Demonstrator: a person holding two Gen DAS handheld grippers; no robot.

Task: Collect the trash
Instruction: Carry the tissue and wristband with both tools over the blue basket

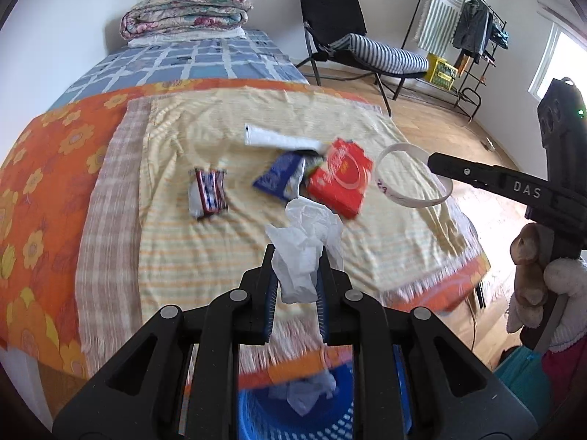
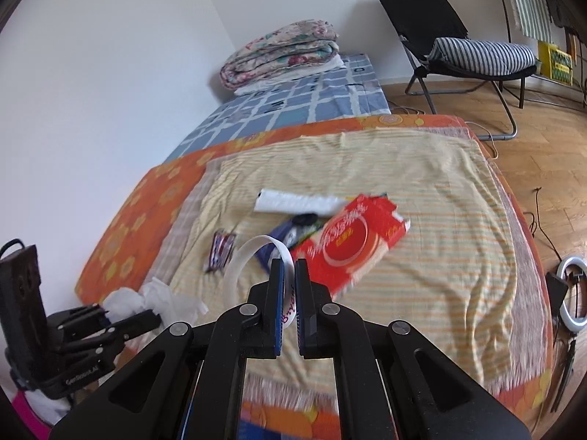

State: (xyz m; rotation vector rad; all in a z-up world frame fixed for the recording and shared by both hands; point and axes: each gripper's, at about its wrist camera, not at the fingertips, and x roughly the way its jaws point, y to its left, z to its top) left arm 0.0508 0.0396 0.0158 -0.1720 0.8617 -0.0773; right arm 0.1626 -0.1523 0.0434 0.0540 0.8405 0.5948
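Note:
My left gripper (image 1: 298, 253) is shut on a crumpled white tissue (image 1: 304, 242), held above the bed's near edge; it also shows in the right wrist view (image 2: 146, 300). My right gripper (image 2: 289, 266) is shut on a white paper ring (image 2: 249, 267) with handwriting; it also shows in the left wrist view (image 1: 411, 176). On the yellow striped cloth (image 1: 205, 249) lie a red box (image 1: 339, 178), a blue wrapper (image 1: 280, 176), a candy wrapper (image 1: 209, 192) and a white folded packet (image 1: 282, 139). A blue basket (image 1: 301, 414) with crumpled paper sits below my left gripper.
An orange flowered blanket (image 1: 44, 198) covers the bed, with a folded quilt (image 1: 183, 11) at its far end. A black chair (image 1: 341, 25) with a striped cushion and a clothes rack (image 1: 466, 25) stand on the wood floor. A ring light (image 2: 572, 293) lies at the right.

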